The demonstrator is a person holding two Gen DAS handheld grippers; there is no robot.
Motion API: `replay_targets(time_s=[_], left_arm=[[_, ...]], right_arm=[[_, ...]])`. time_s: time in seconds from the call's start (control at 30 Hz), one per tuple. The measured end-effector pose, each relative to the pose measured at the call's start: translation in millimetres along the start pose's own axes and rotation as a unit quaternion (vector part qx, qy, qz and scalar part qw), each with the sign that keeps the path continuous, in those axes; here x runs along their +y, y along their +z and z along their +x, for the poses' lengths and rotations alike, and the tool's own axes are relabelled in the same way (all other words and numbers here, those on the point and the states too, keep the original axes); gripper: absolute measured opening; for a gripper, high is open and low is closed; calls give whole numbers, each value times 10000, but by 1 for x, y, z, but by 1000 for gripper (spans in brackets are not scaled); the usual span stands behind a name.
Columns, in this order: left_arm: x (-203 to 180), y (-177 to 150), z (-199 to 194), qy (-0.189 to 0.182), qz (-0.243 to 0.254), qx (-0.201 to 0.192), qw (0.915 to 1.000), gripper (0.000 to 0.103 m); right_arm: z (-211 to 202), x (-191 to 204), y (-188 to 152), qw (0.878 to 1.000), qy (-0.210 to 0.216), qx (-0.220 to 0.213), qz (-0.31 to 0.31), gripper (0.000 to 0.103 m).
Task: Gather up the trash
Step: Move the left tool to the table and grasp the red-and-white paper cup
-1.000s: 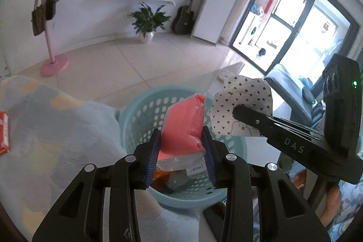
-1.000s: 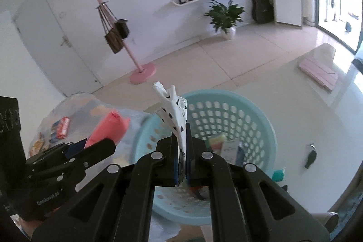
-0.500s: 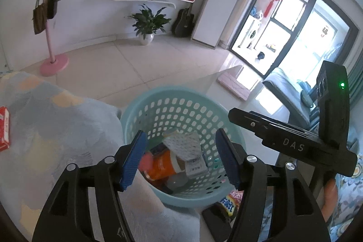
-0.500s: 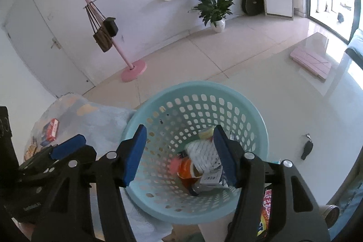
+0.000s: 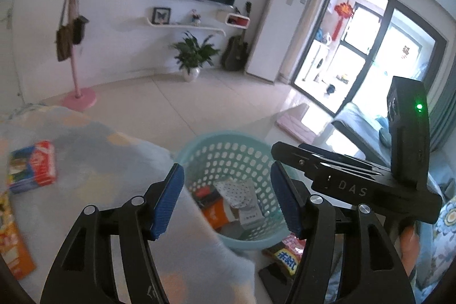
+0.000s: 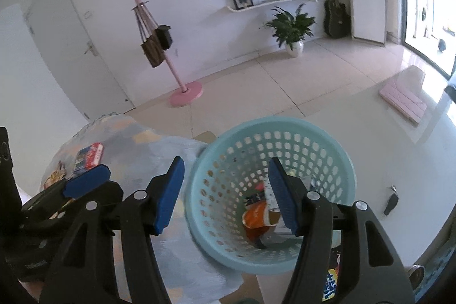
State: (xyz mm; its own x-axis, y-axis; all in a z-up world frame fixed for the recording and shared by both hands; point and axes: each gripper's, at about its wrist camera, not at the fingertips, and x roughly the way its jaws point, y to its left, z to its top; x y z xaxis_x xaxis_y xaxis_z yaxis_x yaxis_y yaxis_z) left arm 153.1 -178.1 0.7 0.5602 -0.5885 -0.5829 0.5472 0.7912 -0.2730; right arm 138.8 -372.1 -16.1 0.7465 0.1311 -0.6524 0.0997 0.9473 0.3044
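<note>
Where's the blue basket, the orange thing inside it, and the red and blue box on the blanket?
blue basket (image 6: 285,123), right wrist view, far rim.
orange thing (image 6: 256,217), right wrist view, its orange side.
red and blue box (image 5: 32,170), left wrist view, top face.

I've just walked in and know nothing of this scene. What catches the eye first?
The pale blue basket on the floor, holding an orange wrapper and other trash. Both the left gripper and the right gripper hover open and empty above it. A red packet lies on the blanket to the left.
</note>
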Motion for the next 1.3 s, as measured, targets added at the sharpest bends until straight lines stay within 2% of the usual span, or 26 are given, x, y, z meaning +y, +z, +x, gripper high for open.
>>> replay_targets(time_s=[0.17,0.3,0.37,0.6,0.77,0.83,0.87,0.97,1.1,1.17,1.3], left_arm=[[23,-14,-49,448,-165,-378,9981,61],[56,-29,-90,952,-475,-562,9927,62],[77,-39,-112,1330,-665,-622,9869,70],[153,-82,-202,2328,-1501,-922,9564,72],[203,-117,-265,2826,-2174,-1138,9273,72],[218,-131,-287,2923,-2418,-1194,9175,73],[225,-135,-294,2949,-2497,-1195,9146,77],[244,-150,-313,3062,-2716,-1227,9041,79],[264,-171,-319,2780,-3074,-1133,9030,82],[273,-178,-314,2649,-3244,-1057,9019,82],[285,-182,-300,2338,-3437,-1019,9038,82]], right_arm=[[0,42,-2,9990,274,6,-340,57],[7,90,-9,9957,523,88,-761,57],[11,112,-14,9934,661,137,-924,58],[30,195,-38,9824,1047,365,-1500,58],[47,239,-56,9772,1267,532,-1619,58],[54,252,-64,9764,1311,535,-1629,58],[57,257,-67,9759,1347,550,-1627,58],[67,272,-79,9738,1439,580,-1664,58],[75,282,-90,9725,1425,560,-1755,58],[78,288,-95,9720,1277,560,-1894,58],[75,292,-97,9701,1264,430,-2028,65]])
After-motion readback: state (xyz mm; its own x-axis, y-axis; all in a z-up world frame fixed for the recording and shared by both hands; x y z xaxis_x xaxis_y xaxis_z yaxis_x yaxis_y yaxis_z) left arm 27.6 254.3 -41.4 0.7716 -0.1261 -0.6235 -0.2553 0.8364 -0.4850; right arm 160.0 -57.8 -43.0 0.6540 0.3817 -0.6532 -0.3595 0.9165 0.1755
